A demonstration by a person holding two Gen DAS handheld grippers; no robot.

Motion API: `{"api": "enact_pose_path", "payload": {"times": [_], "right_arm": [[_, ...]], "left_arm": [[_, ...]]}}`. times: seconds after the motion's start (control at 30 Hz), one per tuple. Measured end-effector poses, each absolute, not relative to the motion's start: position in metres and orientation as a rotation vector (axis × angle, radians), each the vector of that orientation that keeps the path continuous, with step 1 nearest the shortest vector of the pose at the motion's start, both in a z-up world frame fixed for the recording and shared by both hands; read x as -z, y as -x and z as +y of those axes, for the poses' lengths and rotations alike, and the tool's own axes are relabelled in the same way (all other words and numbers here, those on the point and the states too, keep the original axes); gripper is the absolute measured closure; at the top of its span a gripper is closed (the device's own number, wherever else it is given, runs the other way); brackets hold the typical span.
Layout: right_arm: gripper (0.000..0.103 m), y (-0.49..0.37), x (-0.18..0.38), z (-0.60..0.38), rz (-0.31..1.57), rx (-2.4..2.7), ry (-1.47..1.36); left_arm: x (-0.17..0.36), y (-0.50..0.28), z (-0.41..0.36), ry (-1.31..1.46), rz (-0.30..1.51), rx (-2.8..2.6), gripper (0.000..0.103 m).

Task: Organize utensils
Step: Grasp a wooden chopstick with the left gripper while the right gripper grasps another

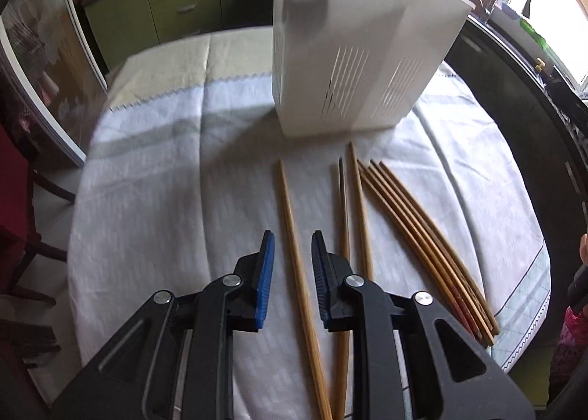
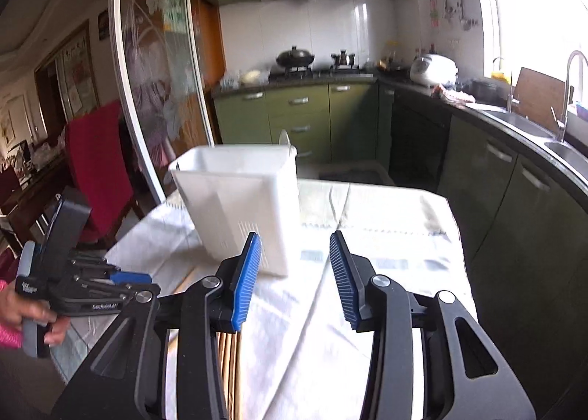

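A white slotted utensil holder (image 1: 352, 52) stands upright at the far side of the cloth-covered table (image 1: 165, 199). Several wooden chopsticks lie in front of it: a single one (image 1: 290, 206), a pair (image 1: 354, 199), and a bundle (image 1: 415, 228) to the right. My left gripper (image 1: 293, 238) points down at the cloth, its blue pads slightly apart on either side of the single chopstick without touching it. My right gripper (image 2: 295, 236) is open and holds nothing, with the holder (image 2: 242, 206) just beyond its left finger. In the right wrist view a hand holds the left gripper (image 2: 139, 282) at the lower left.
A glass sliding door (image 2: 147, 89) and a red-draped chair (image 2: 99, 162) stand left of the table. Green cabinets (image 2: 297, 114) and a stove run along the back, and a dark counter with a sink (image 2: 514, 122) runs along the right. The table's right edge is near the counter.
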State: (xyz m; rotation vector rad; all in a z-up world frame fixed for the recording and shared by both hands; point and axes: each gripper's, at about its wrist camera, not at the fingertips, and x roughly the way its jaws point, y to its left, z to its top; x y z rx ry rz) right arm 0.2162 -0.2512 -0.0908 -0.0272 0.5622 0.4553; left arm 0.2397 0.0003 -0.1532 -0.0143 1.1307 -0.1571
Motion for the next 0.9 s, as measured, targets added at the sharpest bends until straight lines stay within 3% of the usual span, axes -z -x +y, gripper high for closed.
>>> {"api": "enact_pose_path", "payload": {"times": [0.2, 0.4, 0.63, 0.9], "right_arm": [[0.064, -0.201, 0.122, -0.268, 0.745, -0.479, 0.103], [0.064, -0.204, 0.143, -0.257, 0.847, -0.517, 0.131], [0.087, -0.238, 0.181, -0.204, 1.049, -0.61, 0.208], [0.093, -0.253, 0.2, -0.173, 1.129, -0.643, 0.231]], "left_arm": [[0.173, -0.241, -0.005, -0.014, 1.231, 0.151, 0.083], [0.179, -0.245, -0.008, -0.046, 1.256, 0.129, 0.091], [0.176, -0.247, -0.005, -0.066, 1.274, 0.141, 0.095], [0.175, -0.241, 0.004, -0.067, 1.262, 0.155, 0.095]]}}
